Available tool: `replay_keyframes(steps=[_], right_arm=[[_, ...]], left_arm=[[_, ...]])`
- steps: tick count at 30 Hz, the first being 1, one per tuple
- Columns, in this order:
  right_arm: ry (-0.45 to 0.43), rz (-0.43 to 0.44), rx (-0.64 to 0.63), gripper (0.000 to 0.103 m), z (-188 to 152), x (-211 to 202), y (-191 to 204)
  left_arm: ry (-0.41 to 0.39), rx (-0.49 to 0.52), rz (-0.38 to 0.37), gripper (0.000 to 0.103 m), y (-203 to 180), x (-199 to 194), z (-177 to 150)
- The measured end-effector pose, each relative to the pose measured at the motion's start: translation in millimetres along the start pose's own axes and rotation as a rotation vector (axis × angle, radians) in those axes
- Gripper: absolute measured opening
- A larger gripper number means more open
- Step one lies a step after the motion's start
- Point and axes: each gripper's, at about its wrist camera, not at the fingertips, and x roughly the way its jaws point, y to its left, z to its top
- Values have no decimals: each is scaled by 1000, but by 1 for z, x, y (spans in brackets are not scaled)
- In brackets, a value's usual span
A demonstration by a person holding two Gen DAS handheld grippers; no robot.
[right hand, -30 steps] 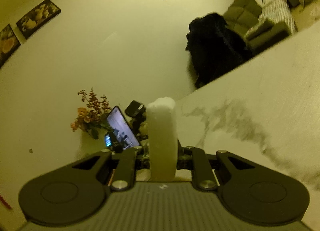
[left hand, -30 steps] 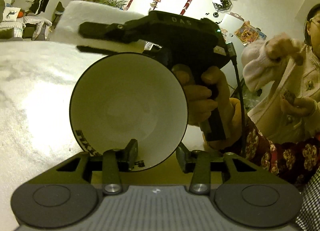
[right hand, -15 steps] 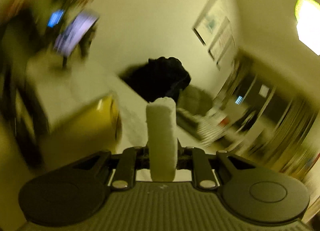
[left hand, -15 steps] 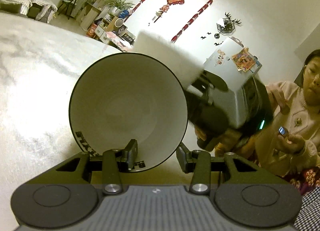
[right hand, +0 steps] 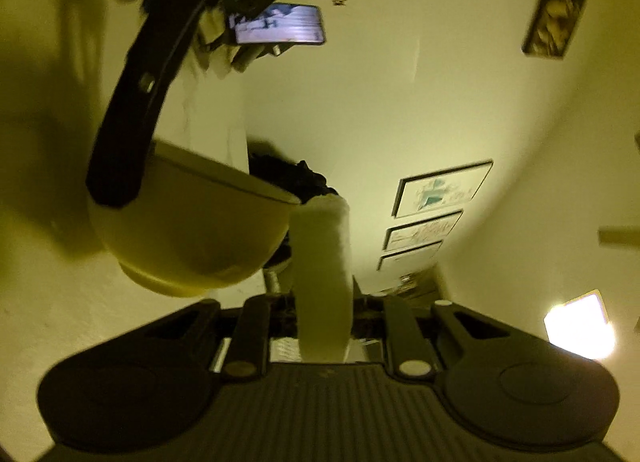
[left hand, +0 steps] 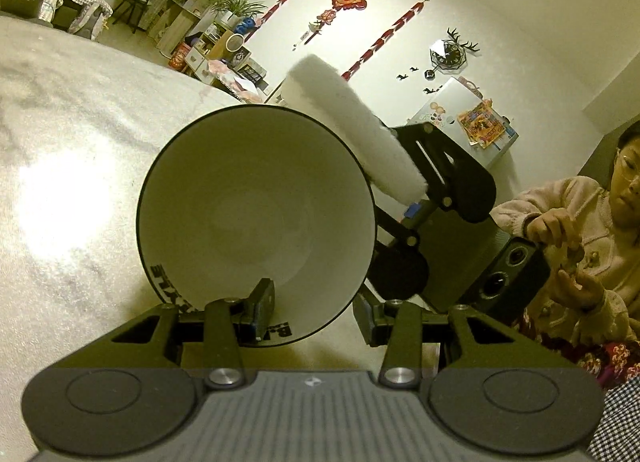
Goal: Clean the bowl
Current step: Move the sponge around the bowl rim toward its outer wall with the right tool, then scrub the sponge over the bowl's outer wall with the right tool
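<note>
Left wrist view: bowl (left hand: 256, 218) fills the middle, tipped up on its side, white inside facing the camera, dark rim all round.
Left gripper (left hand: 314, 312): jaws part-way apart; one finger (left hand: 262, 308) sits inside the bowl at its lower rim, the other stands off to the side. Whether the pads truly pinch the wall, I cannot tell.
Bowl's place: up off the marble table (left hand: 72, 166), right in front of the left gripper.
Sponge (left hand: 352, 130): white pad, slanting in at the bowl's upper rim, just beside it; contact cannot be told.
Right gripper (right hand: 324, 302): clenched tight on the sponge, which stands straight up between its fingers in the right wrist view.
Right wrist view: rolled over and blurred; the bowl's pale outside hangs beside the sponge tip, with the left gripper's dark finger crossing its rim.
Background: a person (left hand: 580, 238) sits at the edge, hands busy with something small; phone (right hand: 280, 24) lit up on a stand.
</note>
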Motion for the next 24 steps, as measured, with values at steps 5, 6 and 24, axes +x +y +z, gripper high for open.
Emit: replay_keyframes(steps=[5, 6, 24], right_arm=[[7, 25, -39, 19, -7, 8, 11], [12, 36, -46, 19, -10, 10, 12], [-24, 62, -128, 20, -9, 21, -3]], left_arm=[[-2, -5, -4, 45, 1, -2, -3], [-2, -6, -5, 45, 1, -2, -3], [-6, -20, -16, 45, 5, -9, -5]])
